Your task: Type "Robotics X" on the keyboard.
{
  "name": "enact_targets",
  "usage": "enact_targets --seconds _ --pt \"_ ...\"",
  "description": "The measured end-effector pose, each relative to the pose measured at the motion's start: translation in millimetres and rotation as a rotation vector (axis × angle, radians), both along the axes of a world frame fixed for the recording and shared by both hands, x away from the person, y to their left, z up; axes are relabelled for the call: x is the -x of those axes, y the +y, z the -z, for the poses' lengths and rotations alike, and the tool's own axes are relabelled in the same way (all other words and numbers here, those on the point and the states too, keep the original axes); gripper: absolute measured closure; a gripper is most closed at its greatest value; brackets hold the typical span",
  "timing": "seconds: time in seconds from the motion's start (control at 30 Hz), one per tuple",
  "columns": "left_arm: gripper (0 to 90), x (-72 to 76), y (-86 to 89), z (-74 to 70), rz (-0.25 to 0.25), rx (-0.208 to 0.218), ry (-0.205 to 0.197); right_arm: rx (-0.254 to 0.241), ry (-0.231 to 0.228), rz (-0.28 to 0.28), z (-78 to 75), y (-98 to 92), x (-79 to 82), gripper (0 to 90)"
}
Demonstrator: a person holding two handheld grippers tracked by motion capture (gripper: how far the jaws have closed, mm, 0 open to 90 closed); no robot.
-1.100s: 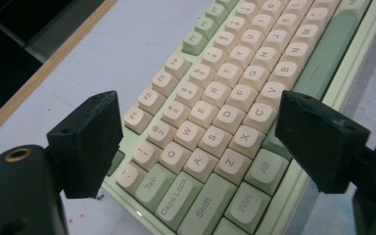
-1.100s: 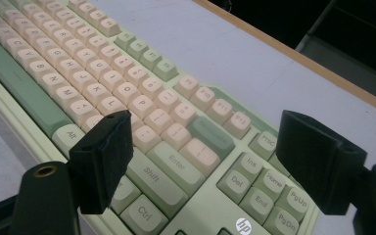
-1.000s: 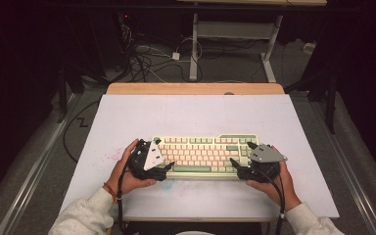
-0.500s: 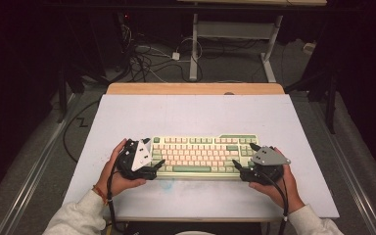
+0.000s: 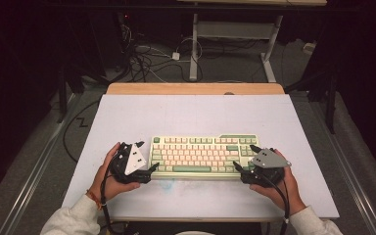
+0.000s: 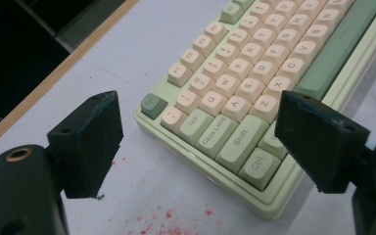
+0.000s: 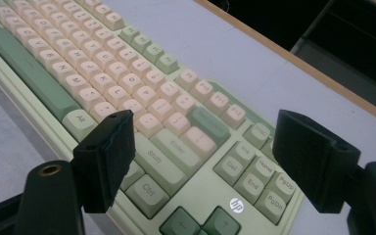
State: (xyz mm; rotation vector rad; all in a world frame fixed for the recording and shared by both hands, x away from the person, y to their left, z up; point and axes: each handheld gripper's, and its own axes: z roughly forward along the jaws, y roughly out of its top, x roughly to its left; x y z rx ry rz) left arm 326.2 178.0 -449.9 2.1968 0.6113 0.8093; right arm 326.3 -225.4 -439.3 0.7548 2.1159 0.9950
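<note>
The pale green and cream plastic keyboard (image 5: 204, 156) lies square to the near edge of the white-topped counter (image 5: 196, 115), near the middle of its near half. The left tool (image 5: 147, 171) sits at the keyboard's left end, jaws spread wide, one jaw over bare counter and the other above the Ctrl corner; the jaws straddle that corner without clear contact. The right tool (image 5: 238, 170) sits at the right end, jaws likewise wide, spanning the Ctrl-to-PgDn area above the keycaps. Judged step: positioning both tools for a two-ended grasp of the keyboard. The next move calls for lowering each tool to bracket the case edge, not the keycaps, then closing both evenly so the keyboard stays level
</note>
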Motion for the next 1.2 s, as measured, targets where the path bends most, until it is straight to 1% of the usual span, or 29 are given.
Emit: enact_targets --seconds 0.3,0.4,0.5,0.63,0.7,0.87,0.97,1.1,1.13,1.2 --pt "17.5 5.1 8.6 6.2 -0.011 -0.007 0.023 0.006 0.005 0.001 2.3 -2.8 3.8 24.2" --pt "17.5 6.9 11.1 8.3 -0.016 -0.002 0.029 0.009 0.006 0.003 2.7 -3.3 4.7 24.1" --pt "17.6 9.2 13.3 10.3 -0.019 -0.007 0.031 0.010 0.007 0.003 3.0 -3.9 5.5 24.1" --pt "17.9 11.6 16.9 12.4 -0.025 -0.005 0.038 0.012 0.010 0.003 3.6 -4.6 6.5 24.1" --pt "19.0 12.9 19.2 13.7 -0.025 0.001 0.046 0.011 0.008 0.005 3.9 -4.9 7.2 24.1" --pt "21.1 16.7 25.1 15.5 -0.038 0.007 0.051 0.012 0.012 0.008 4.6 -6.5 8.7 24.4" --pt "23.8 18.4 28.4 16.5 -0.044 0.016 0.059 0.013 0.011 0.005 4.9 -7.3 9.8 26.3" --pt "22.9 20.7 31.5 19.0 -0.051 0.015 0.072 0.008 0.008 0.001 4.8 -8.9 12.5 29.6" --pt "22.1 21.4 32.2 19.6 -0.053 0.009 0.073 0.004 0.007 -0.001 4.6 -9.3 13.2 30.2" --pt "21.7 22.5 33.9 20.3 -0.058 0.018 0.077 0.002 0.010 -0.007 4.2 -10.2 14.6 33.8"
